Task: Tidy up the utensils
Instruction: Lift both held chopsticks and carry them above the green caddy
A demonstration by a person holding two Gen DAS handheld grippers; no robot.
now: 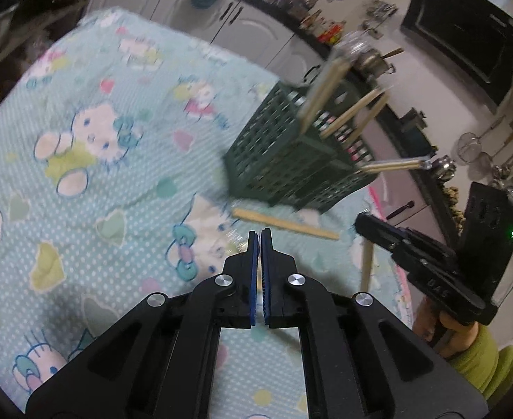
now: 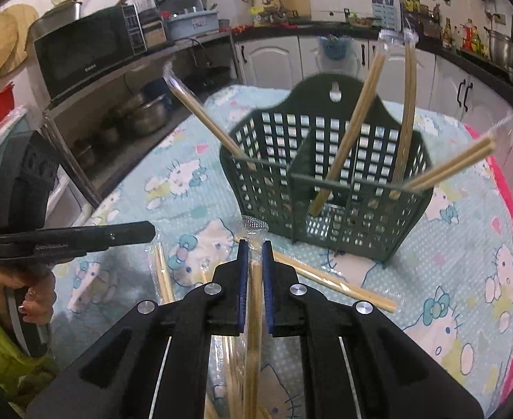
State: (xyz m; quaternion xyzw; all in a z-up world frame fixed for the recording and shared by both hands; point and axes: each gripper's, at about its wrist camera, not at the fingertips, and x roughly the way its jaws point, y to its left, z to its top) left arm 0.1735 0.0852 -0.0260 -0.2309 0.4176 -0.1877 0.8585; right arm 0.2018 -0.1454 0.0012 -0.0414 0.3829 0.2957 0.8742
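A dark green utensil basket [image 2: 326,188] stands on the cartoon-print cloth [image 2: 466,296], with several wrapped chopstick pairs [image 2: 354,118] leaning in it. It also shows in the left wrist view [image 1: 291,160]. My right gripper [image 2: 254,248] is shut on a wrapped chopstick pair [image 2: 254,300], held above the cloth in front of the basket. My left gripper [image 1: 259,235] is shut and empty, above the cloth just short of a loose wrapped pair [image 1: 284,223]. The right gripper [image 1: 368,223] shows at the right in the left wrist view.
More wrapped chopstick pairs lie on the cloth: one in front of the basket [image 2: 333,281], one at the left [image 2: 162,272]. A kitchen counter with pots [image 2: 504,49], a microwave [image 2: 85,49] and white cabinets [image 2: 277,56] surround the table.
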